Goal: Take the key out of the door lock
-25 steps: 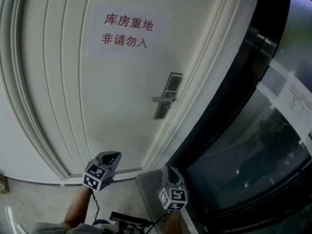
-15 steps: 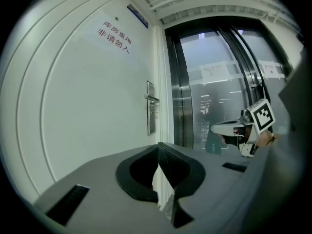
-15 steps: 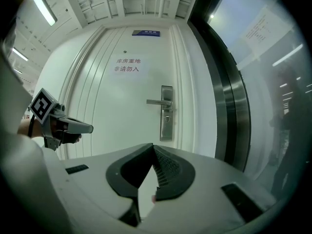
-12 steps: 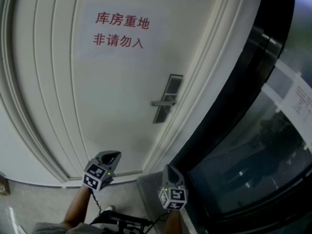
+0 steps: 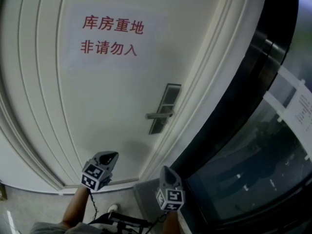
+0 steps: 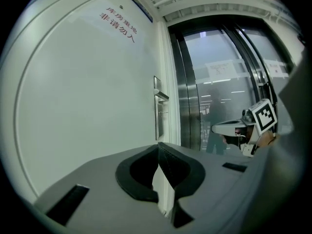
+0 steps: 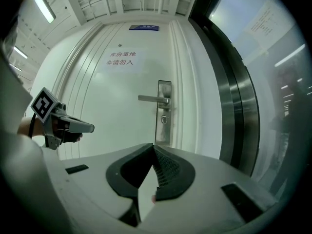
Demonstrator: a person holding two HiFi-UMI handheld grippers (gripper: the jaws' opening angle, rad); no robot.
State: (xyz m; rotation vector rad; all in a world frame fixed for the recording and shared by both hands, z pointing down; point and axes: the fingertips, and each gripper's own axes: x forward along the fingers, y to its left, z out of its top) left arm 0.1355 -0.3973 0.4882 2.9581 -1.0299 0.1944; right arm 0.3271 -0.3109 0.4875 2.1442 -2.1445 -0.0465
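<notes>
The white door [image 5: 107, 96] carries a metal lock plate [image 5: 163, 108] with a lever handle [image 5: 158, 115]. In the right gripper view, a small key [image 7: 164, 120] sticks out of the lock plate [image 7: 165, 130] just below the handle [image 7: 152, 99]. My left gripper [image 5: 112, 155] hangs low before the door, well below the lock, shut with nothing in it. My right gripper [image 5: 164, 170] is beside it near the door frame, also shut and empty. Seen from the left gripper [image 6: 158, 146], the plate [image 6: 158, 108] is edge-on and the right gripper [image 6: 234, 127] floats at the right. The right gripper's [image 7: 154, 146] jaws point toward the lock from a distance.
A paper sign [image 5: 109, 33] with red characters is stuck high on the door. A dark metal frame with glass panels [image 5: 253, 145] runs along the right of the door. The tiled floor [image 5: 29, 206] shows at the bottom left, with a person's forearm [image 5: 78, 206] behind the left gripper.
The head view has drifted, so the door sign and the handle sit further left in the picture. Both grippers stay shut and low, nearly where they were.
</notes>
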